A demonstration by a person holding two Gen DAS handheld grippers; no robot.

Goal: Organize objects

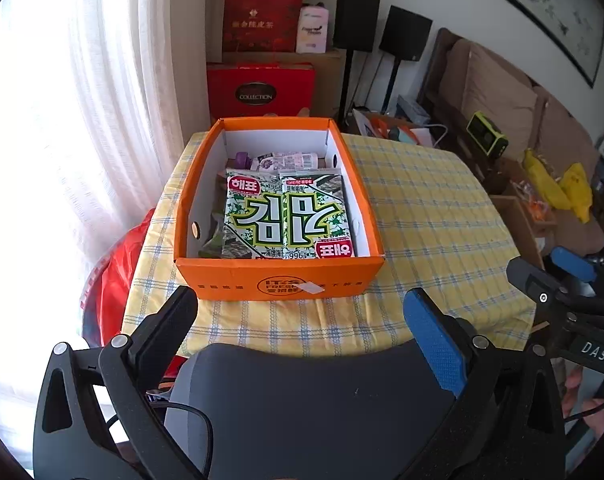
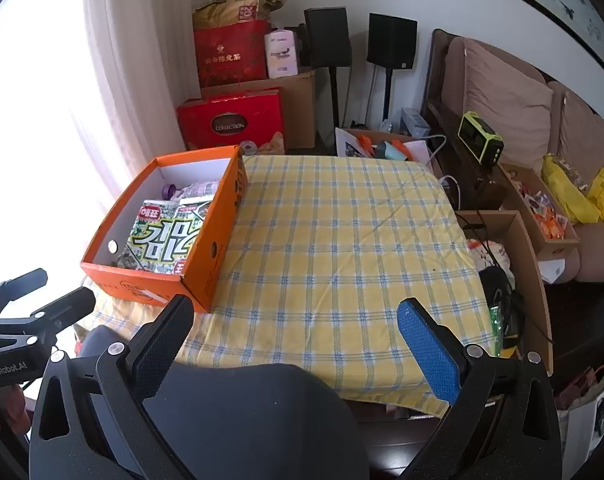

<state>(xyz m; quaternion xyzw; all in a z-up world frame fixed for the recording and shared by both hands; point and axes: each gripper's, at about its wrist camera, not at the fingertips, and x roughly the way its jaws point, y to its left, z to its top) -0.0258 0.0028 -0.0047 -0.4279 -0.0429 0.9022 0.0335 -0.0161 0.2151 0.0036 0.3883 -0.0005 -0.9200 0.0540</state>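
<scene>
An orange box [image 1: 280, 282] stands on the yellow checked tablecloth [image 1: 421, 216]. Inside lie two green-and-white seaweed snack packs [image 1: 288, 216] side by side, with a purple-capped pouch [image 1: 282, 160] behind them. My left gripper [image 1: 302, 312] is open and empty, just in front of the box. In the right wrist view the box [image 2: 206, 256] sits at the left of the tablecloth [image 2: 341, 248]. My right gripper [image 2: 296, 324] is open and empty over the table's near edge. The other gripper [image 2: 34, 320] shows at the far left.
A grey chair back [image 2: 242, 420] is under both grippers. Red gift boxes [image 2: 232, 120], a cardboard carton and two black speakers [image 2: 389, 42] stand behind the table. A sofa [image 2: 521, 112] and open cartons with yellow bags [image 2: 581, 196] lie to the right. A curtain hangs left.
</scene>
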